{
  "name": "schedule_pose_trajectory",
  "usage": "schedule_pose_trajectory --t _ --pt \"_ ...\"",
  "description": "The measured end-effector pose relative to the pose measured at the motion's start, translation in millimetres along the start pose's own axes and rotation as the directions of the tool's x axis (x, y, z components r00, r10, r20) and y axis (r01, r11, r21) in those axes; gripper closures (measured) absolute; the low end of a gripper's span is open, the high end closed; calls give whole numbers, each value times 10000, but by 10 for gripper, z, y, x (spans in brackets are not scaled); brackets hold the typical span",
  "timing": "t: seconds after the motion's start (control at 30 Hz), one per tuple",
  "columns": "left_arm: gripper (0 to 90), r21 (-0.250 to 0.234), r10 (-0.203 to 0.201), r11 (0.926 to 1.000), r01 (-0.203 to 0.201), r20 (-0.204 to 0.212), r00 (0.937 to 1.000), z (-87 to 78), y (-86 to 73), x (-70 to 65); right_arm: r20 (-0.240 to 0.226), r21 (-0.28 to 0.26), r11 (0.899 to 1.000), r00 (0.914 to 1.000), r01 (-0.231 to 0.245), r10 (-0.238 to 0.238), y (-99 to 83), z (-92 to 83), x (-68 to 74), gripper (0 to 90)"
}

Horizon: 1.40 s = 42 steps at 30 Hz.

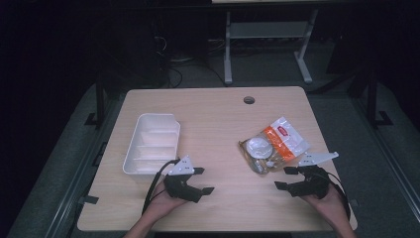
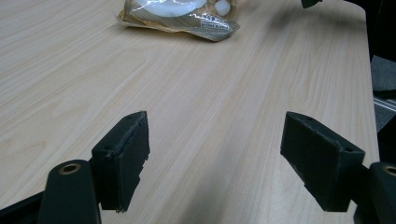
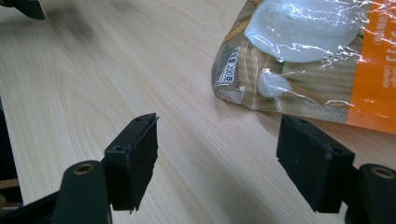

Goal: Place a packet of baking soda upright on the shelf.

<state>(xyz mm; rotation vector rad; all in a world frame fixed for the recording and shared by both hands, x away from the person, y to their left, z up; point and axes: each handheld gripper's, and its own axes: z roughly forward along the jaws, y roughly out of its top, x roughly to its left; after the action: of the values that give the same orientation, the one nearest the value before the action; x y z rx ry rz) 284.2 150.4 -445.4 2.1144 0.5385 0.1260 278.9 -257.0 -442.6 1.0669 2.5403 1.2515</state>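
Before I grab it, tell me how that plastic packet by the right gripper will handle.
The packet looks like thin, crinkly film, so it will probably flop and bend when lifted by one edge. Its glossy surface may slip between the pads. The white round piece inside looks loose, so it could shift.

the left gripper [image 1: 200, 180] is black, with a grey three-cornered plate [image 1: 181, 166] on top and a thin black cable [image 1: 154, 184] that loops back past the hand. the right gripper [image 1: 287, 178] is black too, and its grey plate [image 1: 317, 158] is long and pointed. up close, each jaw ends in a flat black block with rough, chipped edges and small screw holes. behind each block is a round arm with a brass ring [image 2: 69, 168] in it. both forearms are bare, with no sleeves.
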Motion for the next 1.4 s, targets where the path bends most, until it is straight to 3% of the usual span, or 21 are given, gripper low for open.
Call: schedule_pose_trajectory --t 0.37,0.6,0.67,0.73,0.8,1.1,1.3,1.4 --pt "321 -36 -109 9999 110 122 9999 37 45 -9 193 -341 9990 9994 -297 304 -8 -65 -36 266" --pt "465 198 -493 9986 489 226 9985 161 184 58 409 -378 9979 9977 -534 549 -17 -105 -82 256" --pt "542 257 -571 9981 565 225 9981 205 226 79 523 -447 9967 9961 -684 707 -29 -130 -106 253" --pt "590 238 -630 9978 623 268 9977 262 279 97 577 -462 9955 9947 -824 850 -43 -150 -135 252" --pt "631 605 -646 9962 625 328 9974 397 371 117 720 -476 9944 9926 -944 977 -64 -176 -177 249" --pt "811 1046 -235 9943 186 452 9987 788 712 146 1134 -486 9869 9808 -1539 1585 -119 -234 -322 250" --pt "863 1307 -77 9914 25 397 9992 1006 959 184 1363 -571 9783 9691 -1993 2054 -156 -254 -456 250" --pt "874 1366 10 9906 -48 280 9996 1098 1061 212 1327 -741 9684 9600 -2383 2464 -157 -256 -532 245"
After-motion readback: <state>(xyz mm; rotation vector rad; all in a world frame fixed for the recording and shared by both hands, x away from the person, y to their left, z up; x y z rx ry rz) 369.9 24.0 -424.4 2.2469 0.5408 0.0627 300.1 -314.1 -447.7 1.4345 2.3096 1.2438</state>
